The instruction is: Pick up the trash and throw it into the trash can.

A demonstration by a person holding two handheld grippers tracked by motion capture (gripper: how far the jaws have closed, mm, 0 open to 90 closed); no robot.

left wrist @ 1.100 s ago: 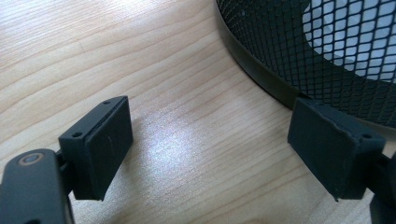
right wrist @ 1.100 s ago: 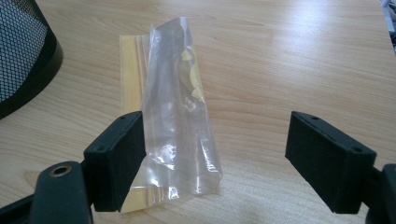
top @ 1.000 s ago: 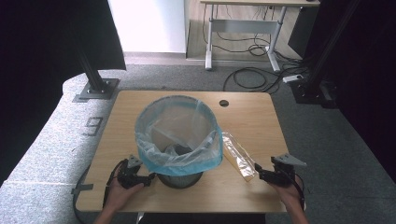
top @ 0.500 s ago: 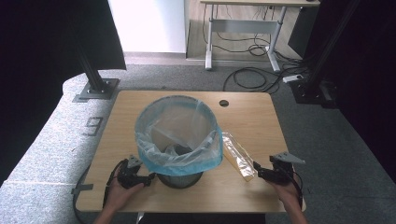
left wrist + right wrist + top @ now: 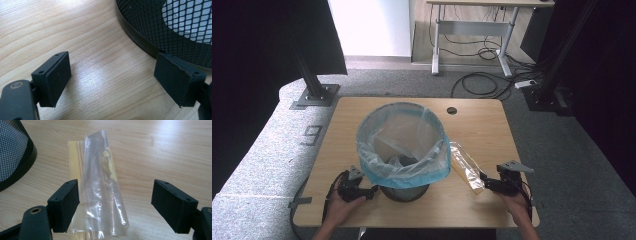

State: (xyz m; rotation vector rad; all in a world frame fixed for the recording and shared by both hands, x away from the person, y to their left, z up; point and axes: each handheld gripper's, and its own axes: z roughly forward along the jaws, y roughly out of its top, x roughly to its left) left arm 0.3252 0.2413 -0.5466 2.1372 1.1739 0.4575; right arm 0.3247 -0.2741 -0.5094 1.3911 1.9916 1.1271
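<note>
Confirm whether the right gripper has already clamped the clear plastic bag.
No, the right gripper stands open, its jaws wide apart around the clear plastic bag lying on the table.

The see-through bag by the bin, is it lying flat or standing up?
Lying flat. The clear bag rests on the table, between the right gripper's open jaws.

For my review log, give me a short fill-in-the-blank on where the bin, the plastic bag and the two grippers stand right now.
1. The mesh bin is lined with a ____ liner.
2. The clear bag lies flat on the ____.
3. The right gripper has its jaws ____ around the bag's near end.
4. The left gripper sits beside the bin's ____.

Missing words: blue; table; open; base
</note>
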